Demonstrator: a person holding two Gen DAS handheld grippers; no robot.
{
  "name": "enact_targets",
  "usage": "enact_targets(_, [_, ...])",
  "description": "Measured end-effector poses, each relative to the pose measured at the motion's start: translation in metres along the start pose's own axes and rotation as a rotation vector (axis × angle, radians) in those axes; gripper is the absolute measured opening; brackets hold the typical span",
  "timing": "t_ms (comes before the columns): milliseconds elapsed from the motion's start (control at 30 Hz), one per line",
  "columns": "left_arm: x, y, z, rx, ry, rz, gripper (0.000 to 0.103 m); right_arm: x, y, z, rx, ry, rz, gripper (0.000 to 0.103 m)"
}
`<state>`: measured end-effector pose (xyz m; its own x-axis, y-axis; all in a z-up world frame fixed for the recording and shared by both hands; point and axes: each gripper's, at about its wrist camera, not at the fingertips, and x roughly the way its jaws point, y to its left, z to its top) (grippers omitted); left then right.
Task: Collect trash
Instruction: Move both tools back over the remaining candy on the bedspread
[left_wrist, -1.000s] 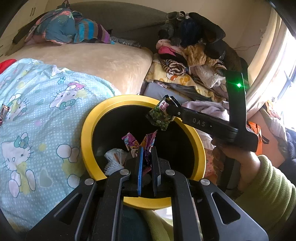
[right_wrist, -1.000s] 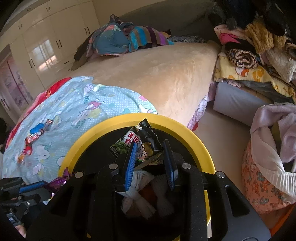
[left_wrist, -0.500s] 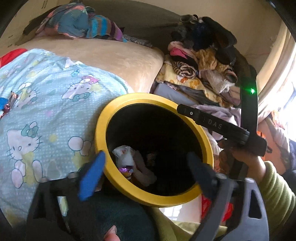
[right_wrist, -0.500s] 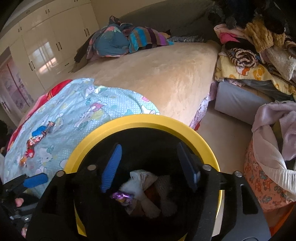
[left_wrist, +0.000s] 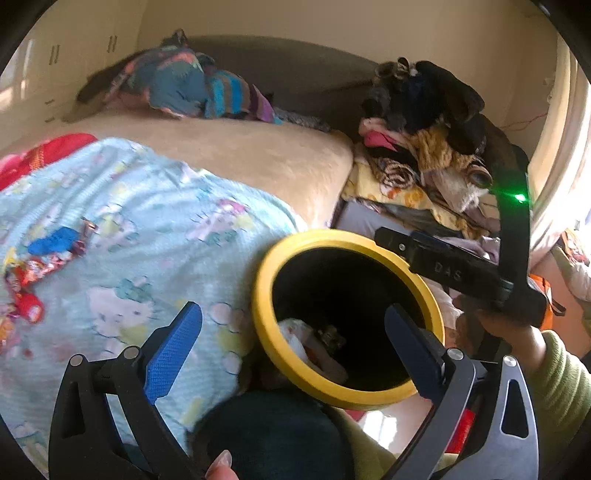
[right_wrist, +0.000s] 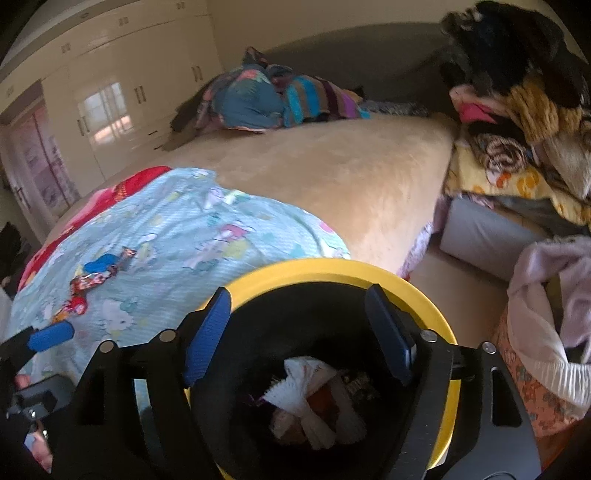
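Right now I see my left claw (left_wrist: 291, 341) spread wide and gripping nothing, its ribbed blue pads (left_wrist: 173, 352) straddling the near rim of the yellow bin (left_wrist: 266, 325) at roughly 5 o'clock in the left wrist view. My right claw (right_wrist: 299, 330) is just as wide and just as empty, hanging over the bin's black mouth. Down inside lies the dropped trash (right_wrist: 306, 391): crumpled white tissue and small wrappers. More candy wrappers (right_wrist: 92, 278), shiny red and blue foil, sit on the pale blue cartoon-print blanket (right_wrist: 207, 229) at 9 o'clock. That blanket covers part of a plush beige bed (right_wrist: 332, 173). A heap of clothes (right_wrist: 517, 122) rises at 2 o'clock, and glossy cream wardrobe doors (right_wrist: 110, 107) stand at 10 o'clock.
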<state>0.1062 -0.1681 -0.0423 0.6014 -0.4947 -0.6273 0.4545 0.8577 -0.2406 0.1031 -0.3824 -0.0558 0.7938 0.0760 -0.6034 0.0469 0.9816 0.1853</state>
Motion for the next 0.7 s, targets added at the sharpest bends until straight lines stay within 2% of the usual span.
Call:
enact_targets(433, [-0.041,0.039,0.010,-0.093,-0.086,0.086,0.096,-0.019,0.052,0.007,-0.076,-0.040,0.095,0.074])
enact_targets(700, [-0.068,0.063,0.013,-0.097,-0.162,0.209,0.096,-0.028,0.078,0.007,-0.108,-0.050,0.147,0.074])
